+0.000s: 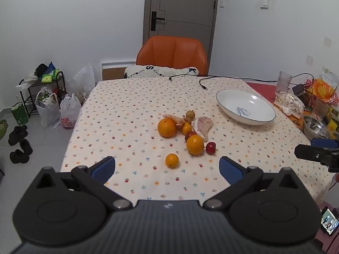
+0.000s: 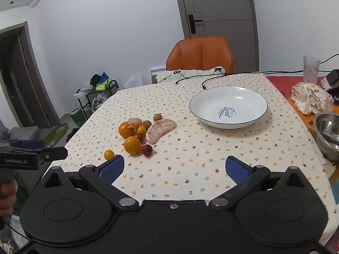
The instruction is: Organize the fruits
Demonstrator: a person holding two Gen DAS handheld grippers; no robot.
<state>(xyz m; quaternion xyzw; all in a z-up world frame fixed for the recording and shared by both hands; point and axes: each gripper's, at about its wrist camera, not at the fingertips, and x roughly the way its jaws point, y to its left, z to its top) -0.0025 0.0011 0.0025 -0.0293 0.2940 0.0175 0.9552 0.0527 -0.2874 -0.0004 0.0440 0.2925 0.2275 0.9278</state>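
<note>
A cluster of fruit lies mid-table: a big orange (image 1: 167,127), a second orange (image 1: 195,144), a small orange (image 1: 171,160) nearest me, a red fruit (image 1: 210,147), a peeled pomelo piece (image 1: 203,126) and small brown fruits (image 1: 190,114). The white plate (image 1: 262,119) to their right holds nothing. My left gripper (image 1: 167,170) hovers open just short of the small orange. The right wrist view shows the same cluster (image 2: 132,145) at left and the plate (image 2: 211,121) ahead; my right gripper (image 2: 174,169) is open over bare cloth.
An orange chair (image 1: 172,53) stands behind the table. Cables (image 1: 203,82) lie at the far edge. A glass (image 1: 284,82), bags and a steel bowl (image 2: 328,133) crowd the right side. A hand (image 2: 7,192) holds the left gripper. Bags and a rack (image 1: 42,93) stand on the floor at left.
</note>
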